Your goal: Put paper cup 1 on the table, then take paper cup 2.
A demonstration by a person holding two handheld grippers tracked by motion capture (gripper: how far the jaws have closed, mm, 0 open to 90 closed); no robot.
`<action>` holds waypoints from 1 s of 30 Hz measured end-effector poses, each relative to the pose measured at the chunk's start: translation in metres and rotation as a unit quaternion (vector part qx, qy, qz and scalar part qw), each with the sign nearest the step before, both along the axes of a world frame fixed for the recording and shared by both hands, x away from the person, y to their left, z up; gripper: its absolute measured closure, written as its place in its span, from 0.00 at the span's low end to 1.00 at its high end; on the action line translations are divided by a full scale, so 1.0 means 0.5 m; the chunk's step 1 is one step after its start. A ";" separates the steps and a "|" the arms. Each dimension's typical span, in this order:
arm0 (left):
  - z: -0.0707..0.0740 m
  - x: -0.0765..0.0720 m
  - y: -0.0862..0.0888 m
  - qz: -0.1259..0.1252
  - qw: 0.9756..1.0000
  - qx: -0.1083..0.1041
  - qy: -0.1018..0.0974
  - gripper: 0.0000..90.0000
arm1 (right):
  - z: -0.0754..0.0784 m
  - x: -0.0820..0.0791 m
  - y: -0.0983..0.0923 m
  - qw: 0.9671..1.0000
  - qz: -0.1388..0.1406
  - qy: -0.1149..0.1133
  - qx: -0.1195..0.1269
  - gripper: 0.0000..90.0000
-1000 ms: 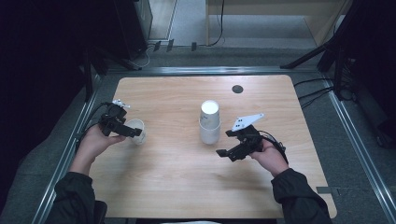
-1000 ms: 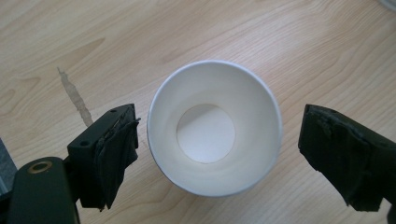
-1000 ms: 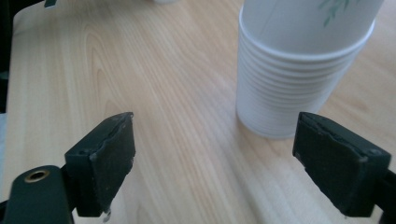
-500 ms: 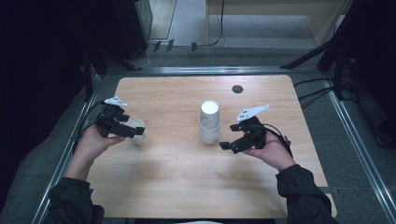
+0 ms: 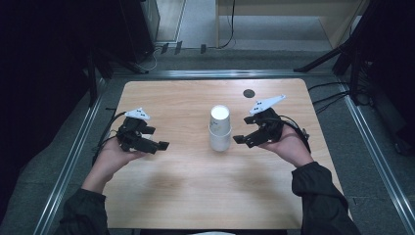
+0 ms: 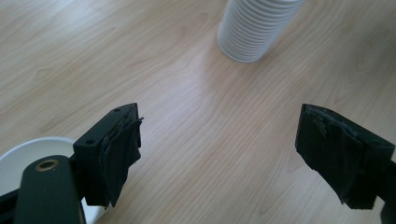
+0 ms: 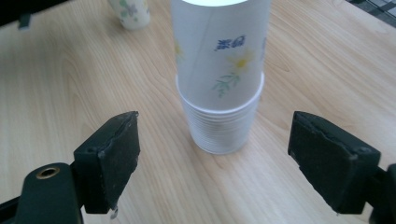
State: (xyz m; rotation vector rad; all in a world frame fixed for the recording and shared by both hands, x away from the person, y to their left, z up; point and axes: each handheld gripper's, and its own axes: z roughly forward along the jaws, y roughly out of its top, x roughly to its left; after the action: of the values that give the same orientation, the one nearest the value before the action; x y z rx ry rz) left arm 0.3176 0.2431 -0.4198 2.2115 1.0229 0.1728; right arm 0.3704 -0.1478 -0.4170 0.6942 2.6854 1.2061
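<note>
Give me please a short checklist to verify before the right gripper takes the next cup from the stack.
1. Right gripper jaws open, nothing between them: ok.
2. Cup stack upright on the table: ok.
3. Stack straight ahead of the right gripper: ok.
4. Left gripper empty; its jaws have just been closing a little: ok.
5. Single cup apart from the stack: ok.
6. Top cup sits loose in the stack: cannot tell.

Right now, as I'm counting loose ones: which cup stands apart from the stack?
The lone cup beside the left gripper; all others sit nested in the stack mid-table.
</note>
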 end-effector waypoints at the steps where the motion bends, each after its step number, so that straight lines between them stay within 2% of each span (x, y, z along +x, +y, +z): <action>1: -0.001 -0.001 -0.006 -0.005 1.000 -0.002 0.001 0.16 | 0.000 0.000 0.000 1.000 0.000 0.000 0.000 0.19; 3: -0.003 -0.003 -0.016 -0.013 1.000 -0.003 0.000 0.16 | 0.008 0.007 -0.002 1.000 0.005 -0.005 -0.009 0.20; 8: -0.013 -0.007 -0.035 -0.020 1.000 -0.010 0.001 0.16 | 0.022 0.024 0.005 1.000 0.024 0.001 -0.007 0.21; 11: -0.020 -0.011 -0.042 -0.027 1.000 -0.013 0.008 0.16 | 0.025 0.032 0.017 0.999 0.034 0.003 -0.011 0.21; 20: -0.036 -0.020 -0.063 -0.045 0.999 -0.008 0.008 0.16 | 0.028 0.057 0.056 0.997 0.069 0.004 -0.030 0.21; 22: -0.037 -0.022 -0.066 -0.047 0.999 -0.009 0.007 0.16 | 0.029 0.058 0.060 0.997 0.070 0.003 -0.032 0.21; 26: -0.039 -0.025 -0.074 -0.051 0.999 -0.004 -0.004 0.16 | 0.037 0.075 0.084 0.996 0.079 0.002 -0.043 0.21; 28: -0.036 -0.029 -0.079 -0.065 0.998 -0.011 -0.006 0.16 | 0.039 0.079 0.093 0.996 0.081 -0.005 -0.044 0.22; 30: -0.037 -0.031 -0.081 -0.068 0.998 -0.013 -0.007 0.16 | 0.040 0.081 0.097 0.996 0.081 -0.008 -0.042 0.22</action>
State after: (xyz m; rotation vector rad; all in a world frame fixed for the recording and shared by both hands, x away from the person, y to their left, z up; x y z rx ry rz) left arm 0.3023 0.2026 -0.4382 2.2442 0.8595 0.1131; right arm 0.4107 -0.0993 -0.3972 0.4620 2.8068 1.1195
